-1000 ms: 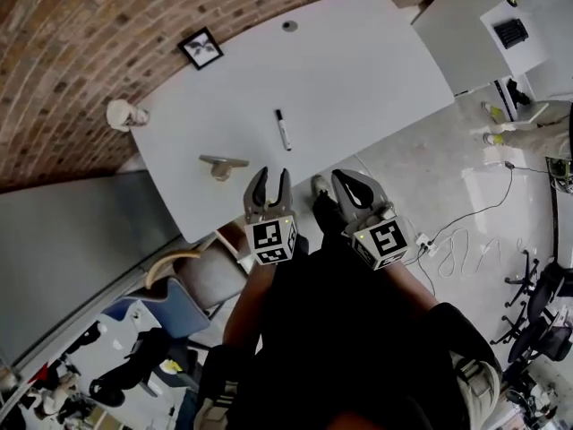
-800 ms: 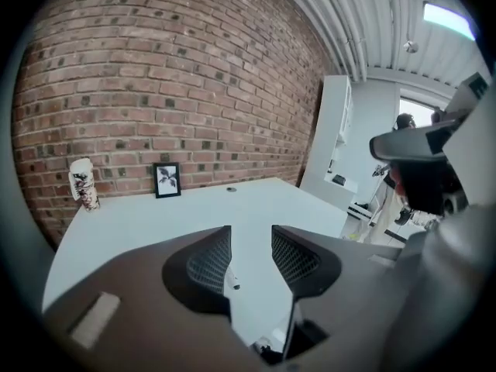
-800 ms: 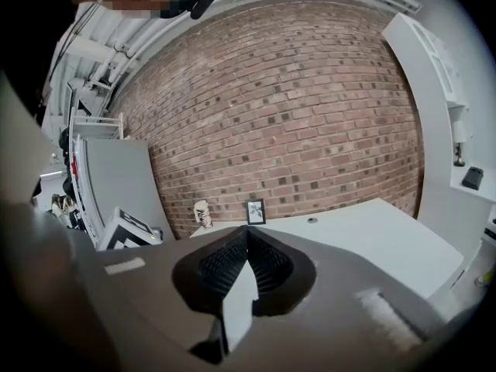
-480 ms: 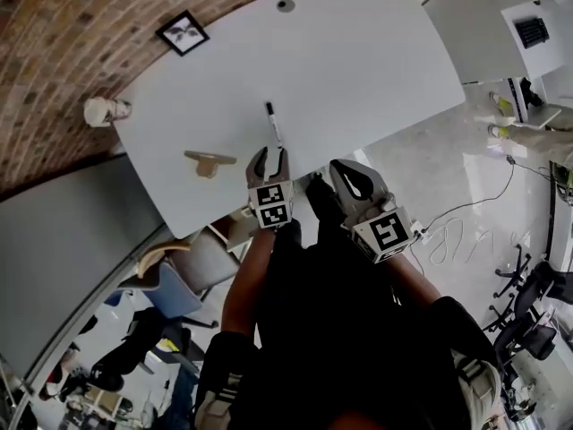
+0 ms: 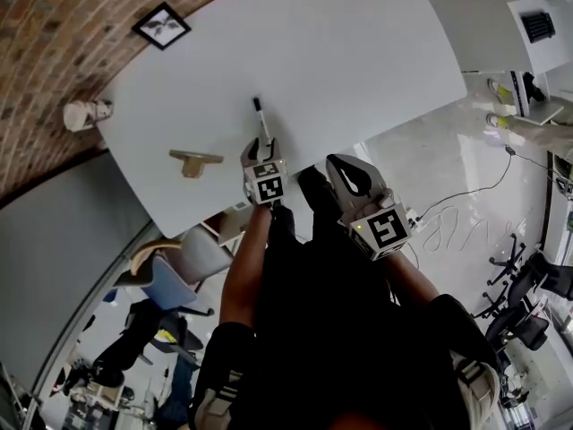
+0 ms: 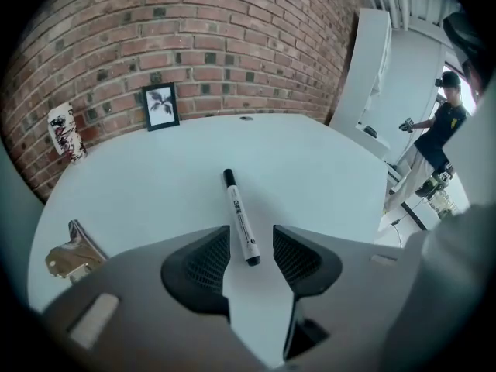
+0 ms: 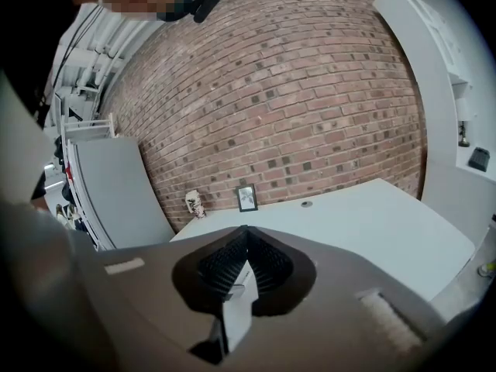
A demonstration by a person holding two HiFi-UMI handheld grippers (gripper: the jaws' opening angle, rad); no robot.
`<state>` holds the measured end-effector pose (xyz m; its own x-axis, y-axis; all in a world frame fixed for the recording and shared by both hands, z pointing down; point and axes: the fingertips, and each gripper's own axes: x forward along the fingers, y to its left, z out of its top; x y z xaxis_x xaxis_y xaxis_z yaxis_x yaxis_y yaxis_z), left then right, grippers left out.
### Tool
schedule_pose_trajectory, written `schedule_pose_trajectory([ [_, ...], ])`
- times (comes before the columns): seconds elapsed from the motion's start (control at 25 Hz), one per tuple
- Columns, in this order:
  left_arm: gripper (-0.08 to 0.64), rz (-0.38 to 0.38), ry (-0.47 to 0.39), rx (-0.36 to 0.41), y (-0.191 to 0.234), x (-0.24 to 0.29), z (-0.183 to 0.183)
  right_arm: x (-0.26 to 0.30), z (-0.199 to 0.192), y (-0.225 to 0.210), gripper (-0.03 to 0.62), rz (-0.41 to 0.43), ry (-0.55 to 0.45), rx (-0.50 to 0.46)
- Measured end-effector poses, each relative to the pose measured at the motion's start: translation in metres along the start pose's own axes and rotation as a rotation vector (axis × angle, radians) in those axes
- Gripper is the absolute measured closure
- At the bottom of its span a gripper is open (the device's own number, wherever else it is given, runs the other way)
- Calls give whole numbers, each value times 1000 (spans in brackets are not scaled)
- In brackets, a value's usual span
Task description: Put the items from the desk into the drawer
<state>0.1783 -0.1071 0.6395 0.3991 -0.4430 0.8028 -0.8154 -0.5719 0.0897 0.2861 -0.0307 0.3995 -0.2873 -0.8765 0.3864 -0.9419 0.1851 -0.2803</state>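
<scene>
Two parted jaws of left hand-held gripper (image 6: 251,237) flanking marker (image 6: 238,214) end

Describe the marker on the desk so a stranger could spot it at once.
Start at the white desk against the brick wall. Near its front edge lies the marker, its near end between the jaws of the open left gripper. It alone is a slim white stick with a black cap; the nearby wooden piece is tan.
</scene>
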Motion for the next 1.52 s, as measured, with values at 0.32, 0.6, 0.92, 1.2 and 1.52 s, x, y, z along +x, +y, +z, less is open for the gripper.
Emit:
schedule_pose_trajectory([
  [0.32,375,28,75,-3,4,21,-14,1,-3,-19,588,-12,13,20],
  [0.6,399,42,70,14,2,24,-19,4,-1,-24,588,-1,3,17],
  [0.92,474,46,54,-7,1,24,-18,5,6,-20,588,28,-1,-16],
  [1.2,474,60,13,-55,7,6,-16,4,5,-17,588,65,6,-33],
  [1.52,474,120,-99,-128,16,-53,1,17,11,6,588,199,17,-78],
])
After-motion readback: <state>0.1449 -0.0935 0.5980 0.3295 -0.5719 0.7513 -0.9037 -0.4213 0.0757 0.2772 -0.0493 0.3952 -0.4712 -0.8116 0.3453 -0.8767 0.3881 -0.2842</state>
